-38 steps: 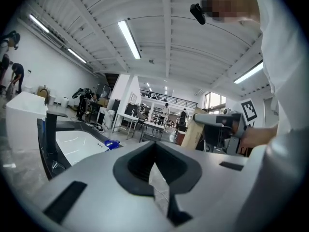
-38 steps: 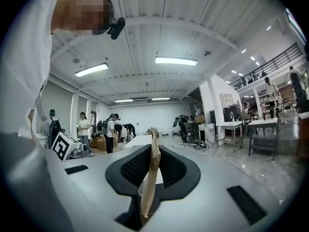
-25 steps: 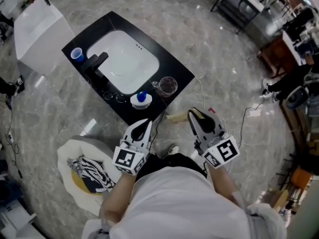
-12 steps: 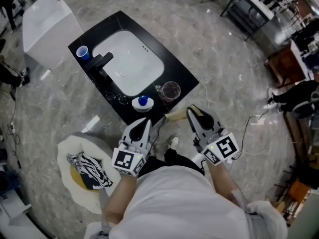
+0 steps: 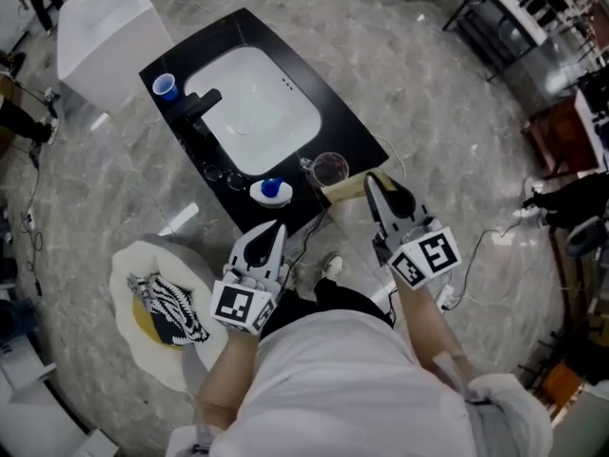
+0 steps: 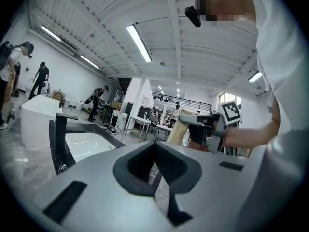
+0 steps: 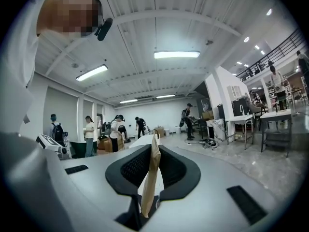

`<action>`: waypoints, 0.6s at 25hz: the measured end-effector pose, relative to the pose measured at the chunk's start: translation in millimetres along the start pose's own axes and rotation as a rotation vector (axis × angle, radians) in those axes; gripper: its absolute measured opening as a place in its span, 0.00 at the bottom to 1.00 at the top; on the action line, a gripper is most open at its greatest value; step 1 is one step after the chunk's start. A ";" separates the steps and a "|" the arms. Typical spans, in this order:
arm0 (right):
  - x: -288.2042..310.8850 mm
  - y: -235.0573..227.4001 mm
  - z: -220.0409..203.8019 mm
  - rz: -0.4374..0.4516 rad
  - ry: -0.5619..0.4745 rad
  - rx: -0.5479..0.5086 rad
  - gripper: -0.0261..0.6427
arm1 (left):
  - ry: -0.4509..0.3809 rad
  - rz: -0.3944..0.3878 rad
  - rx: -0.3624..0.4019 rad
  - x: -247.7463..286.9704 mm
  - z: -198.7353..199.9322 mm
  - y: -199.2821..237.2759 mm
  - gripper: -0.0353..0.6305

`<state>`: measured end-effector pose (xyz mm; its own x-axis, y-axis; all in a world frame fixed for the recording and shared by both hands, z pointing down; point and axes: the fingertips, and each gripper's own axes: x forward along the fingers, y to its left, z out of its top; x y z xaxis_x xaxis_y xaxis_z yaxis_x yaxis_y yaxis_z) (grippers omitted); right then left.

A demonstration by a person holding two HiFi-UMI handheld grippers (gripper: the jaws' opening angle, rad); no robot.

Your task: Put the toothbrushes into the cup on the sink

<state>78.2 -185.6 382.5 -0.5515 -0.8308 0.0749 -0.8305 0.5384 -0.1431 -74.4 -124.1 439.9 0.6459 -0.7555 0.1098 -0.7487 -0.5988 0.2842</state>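
Right hand-held gripper (image 5: 377, 187): the jaws are closed on a tan flat packet (image 5: 343, 188), which is gripped on edge and held out level.
Left hand-held gripper (image 5: 270, 236): the jaws are drawn almost together and nothing is seen between them; it is held off the counter's near edge.
Packet: held in the air just beside the clear cup (image 5: 330, 169); whether they touch cannot be told.
Counter (image 5: 347, 127): black, fitted with a white sink (image 5: 257, 103) and a black tap (image 5: 200, 105). The clear cup is set at one end, a blue cup (image 5: 165, 87) at the other, and a white dish (image 5: 270, 193) near the clear cup.
Floor (image 5: 428, 74): grey marble, on which a white block (image 5: 100, 22) and a round white cushion (image 5: 133, 274) with a striped cloth are placed.
Room: a wide hall is shown, lit by strip lights (image 7: 176, 54); people (image 7: 89, 135) are seen standing well away.
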 end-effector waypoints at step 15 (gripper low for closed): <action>35.6 -52.1 -27.7 -0.002 0.009 0.067 0.14 | 0.018 0.083 -0.019 4.6 -17.4 -13.2 0.06</action>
<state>99.7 -239.3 420.0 -0.5505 -0.8306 0.0838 -0.8248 0.5255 -0.2088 -58.9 -115.1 453.2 0.5844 -0.7972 0.1513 -0.7970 -0.5289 0.2916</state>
